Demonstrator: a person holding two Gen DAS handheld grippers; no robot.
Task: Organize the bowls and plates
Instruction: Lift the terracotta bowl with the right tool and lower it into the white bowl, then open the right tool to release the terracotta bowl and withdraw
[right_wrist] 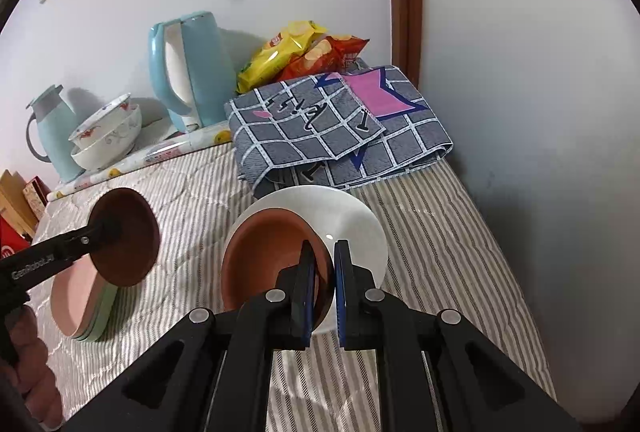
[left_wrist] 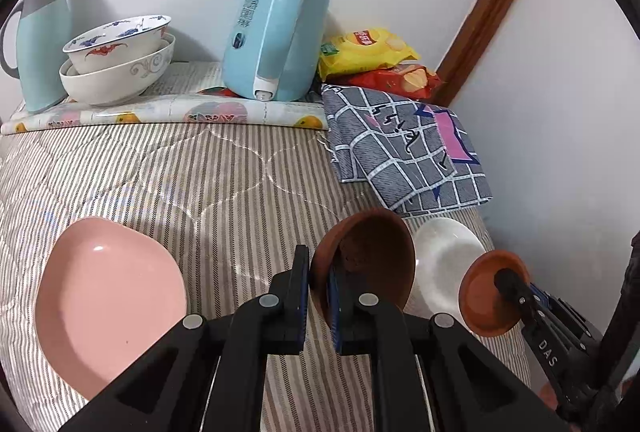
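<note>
Left wrist view
- Left gripper [left_wrist: 318, 286]: bottom centre, jaws pinched on the rim of a dark brown round clay bowl [left_wrist: 372, 256], held tilted above the striped quilted cloth [left_wrist: 200, 171].
- Right gripper [left_wrist: 510, 282]: lower right, clamped on a smaller terracotta round clay bowl [left_wrist: 486, 294].
- White ceramic plate [left_wrist: 444, 256]: lies on the cloth between and behind the two brown bowls.
- Pink glossy plate [left_wrist: 108, 304]: lower left, on the cloth.
- Stacked white patterned bowls [left_wrist: 120, 59]: upper left, between a pale blue jug [left_wrist: 40, 43] and a light blue electric kettle [left_wrist: 276, 31].

Right wrist view
- Right gripper [right_wrist: 322, 286]: bottom centre, fingers closed on the terracotta bowl's [right_wrist: 268, 256] rim, over the white plate [right_wrist: 352, 228].
- Left gripper [right_wrist: 108, 226]: left edge, gripping the dark bowl [right_wrist: 128, 236] above the pink plate [right_wrist: 74, 298], which tops a pale green plate [right_wrist: 106, 308].
- Checked grey folded cloth [right_wrist: 340, 127]: upper centre.
</note>
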